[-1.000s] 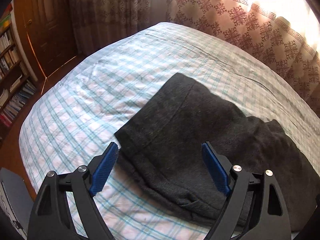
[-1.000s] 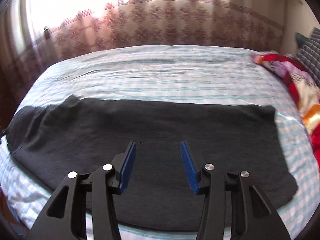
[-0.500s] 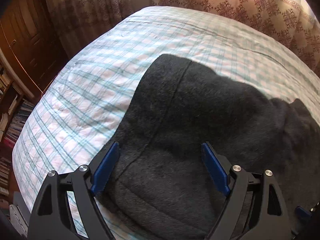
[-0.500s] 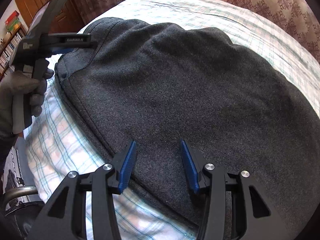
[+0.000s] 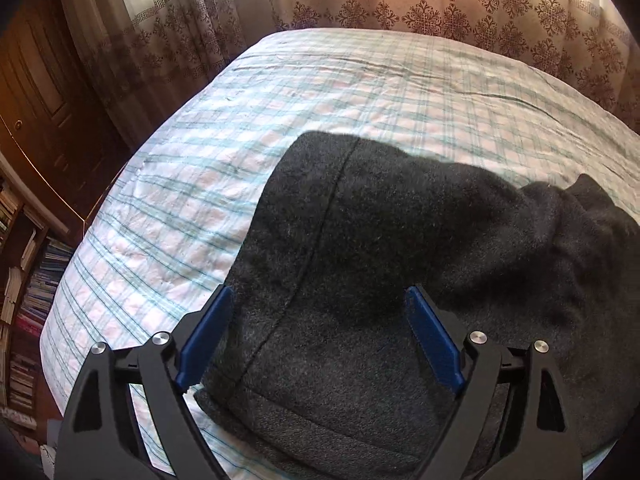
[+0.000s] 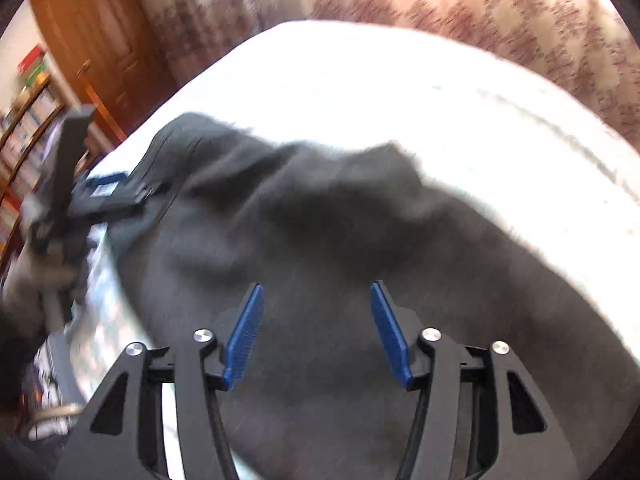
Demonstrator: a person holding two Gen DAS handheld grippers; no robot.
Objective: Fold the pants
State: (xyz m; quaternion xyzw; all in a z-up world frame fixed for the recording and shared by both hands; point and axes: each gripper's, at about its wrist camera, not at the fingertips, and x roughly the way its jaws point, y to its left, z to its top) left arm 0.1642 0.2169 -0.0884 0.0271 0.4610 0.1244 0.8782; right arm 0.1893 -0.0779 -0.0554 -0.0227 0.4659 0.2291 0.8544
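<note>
No readable text, label, brand or number is showing anywhere — the book spines on the shelves (image 5: pixel 24 292) at nine o'clock are too small, and the pale label on the left gripper (image 6: pixel 105 189) at nine o'clock is blurring out.

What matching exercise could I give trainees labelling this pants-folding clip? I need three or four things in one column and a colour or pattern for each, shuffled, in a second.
Things:
1. pants
2. bedsheet
3. curtain
4. pads of the left hand-held gripper

Colours or patterns:
A. blue
B. pale, with a teal and pink plaid
C. dark grey
D. beige, with dark floral motifs

Pairs: 1-C, 2-B, 3-D, 4-A
</note>
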